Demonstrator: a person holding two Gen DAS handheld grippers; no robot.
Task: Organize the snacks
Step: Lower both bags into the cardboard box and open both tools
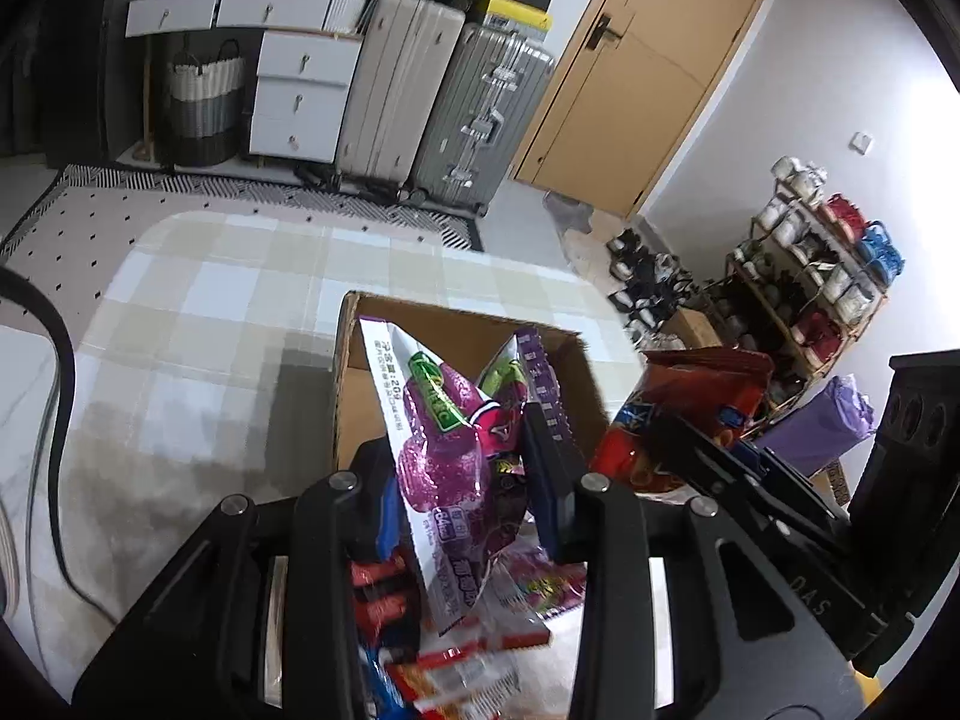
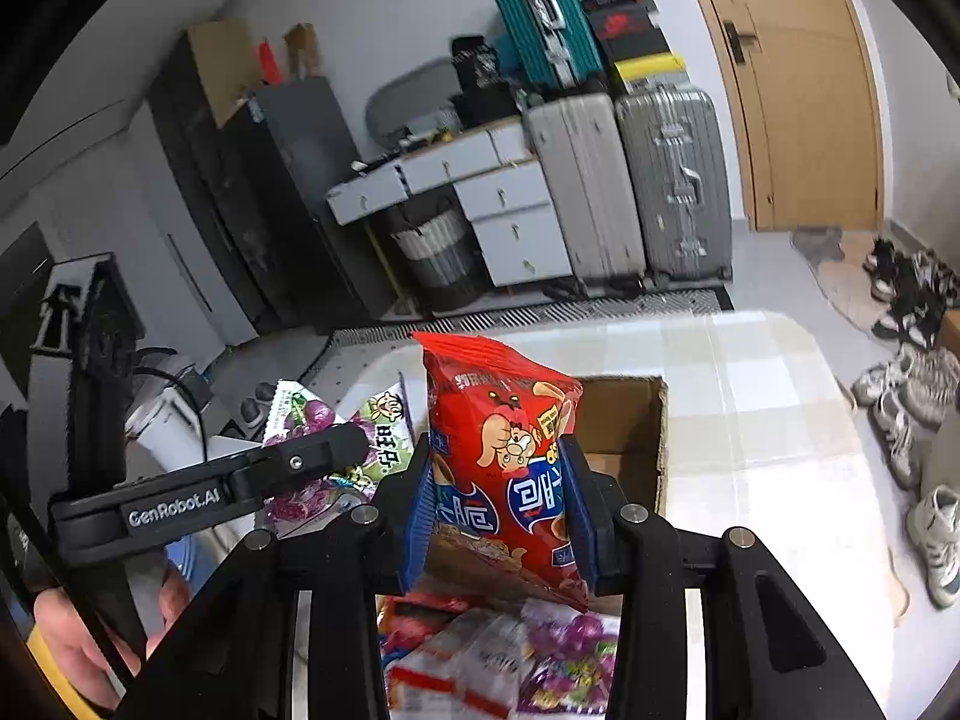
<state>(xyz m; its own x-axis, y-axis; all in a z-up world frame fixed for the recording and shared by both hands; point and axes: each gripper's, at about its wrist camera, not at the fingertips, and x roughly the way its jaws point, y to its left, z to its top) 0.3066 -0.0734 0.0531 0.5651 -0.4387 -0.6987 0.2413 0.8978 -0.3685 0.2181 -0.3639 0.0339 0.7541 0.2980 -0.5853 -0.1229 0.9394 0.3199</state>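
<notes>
While both tongs are clamped, left gripper [image 1: 474,474] on purple bag [image 1: 447,438] and right gripper [image 2: 501,510] on red bag [image 2: 504,462], mid-frame over cardboard box [image 2: 630,420], these look light, crinkly, slippery, crushable: pinch mid-body gently.

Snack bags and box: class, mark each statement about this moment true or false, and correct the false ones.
1. The left gripper is shut on a purple bag. True.
2. The right gripper is open and holds nothing. False: it is shut on a red bag.
3. The cardboard box stands on a checked tablecloth. True.
4. All the snacks are already in the box. False: a pile of loose packets lies in front of the box, below the grippers.
5. The door behind the table stands open. False: it is closed.
</notes>
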